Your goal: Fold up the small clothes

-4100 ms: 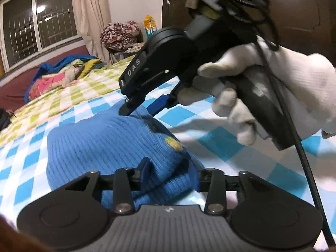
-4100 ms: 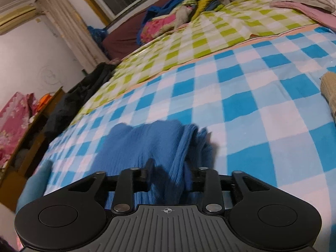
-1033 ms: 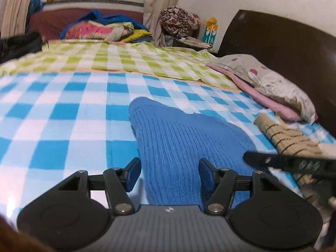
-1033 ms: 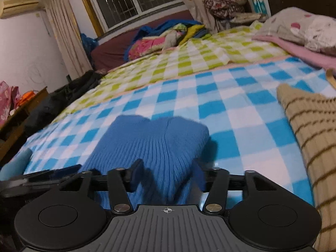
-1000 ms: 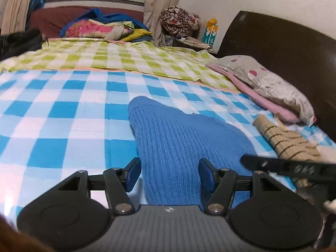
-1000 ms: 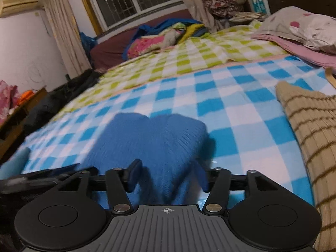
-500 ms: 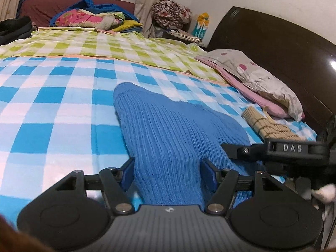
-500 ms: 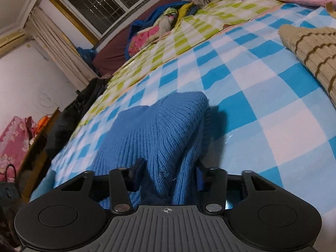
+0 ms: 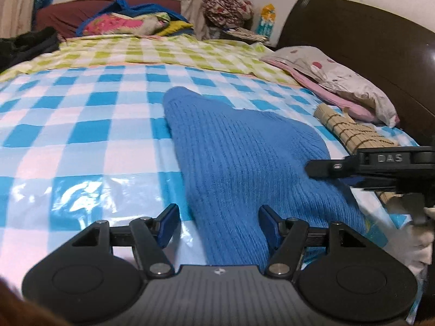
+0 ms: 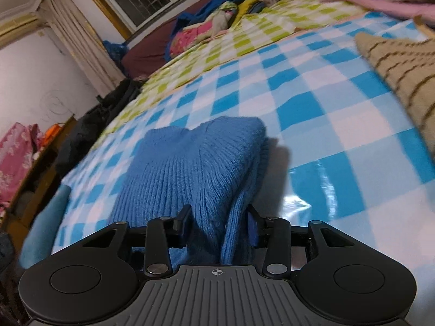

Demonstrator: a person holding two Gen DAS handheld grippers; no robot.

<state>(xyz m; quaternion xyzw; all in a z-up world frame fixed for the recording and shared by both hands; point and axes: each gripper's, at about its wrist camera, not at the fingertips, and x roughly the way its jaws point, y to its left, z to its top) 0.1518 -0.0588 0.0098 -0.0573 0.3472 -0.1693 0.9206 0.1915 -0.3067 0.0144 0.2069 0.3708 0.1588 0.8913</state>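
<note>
— Checked blue-and-white bed cover (image 9: 81, 125) lies bare to the left; a striped tan knit (image 9: 350, 130) and pillow (image 9: 339, 81) crowd the headboard side.

— And the tools?

— Left tool (image 9: 217, 224) is spread wide, straddling the near edge of the blue ribbed sweater (image 9: 244, 157) without pinching it. Right tool (image 10: 218, 224) is clenched on a raised fold of that sweater.

— Its look?

— Bunched, partly folded, mid-bed.
</note>
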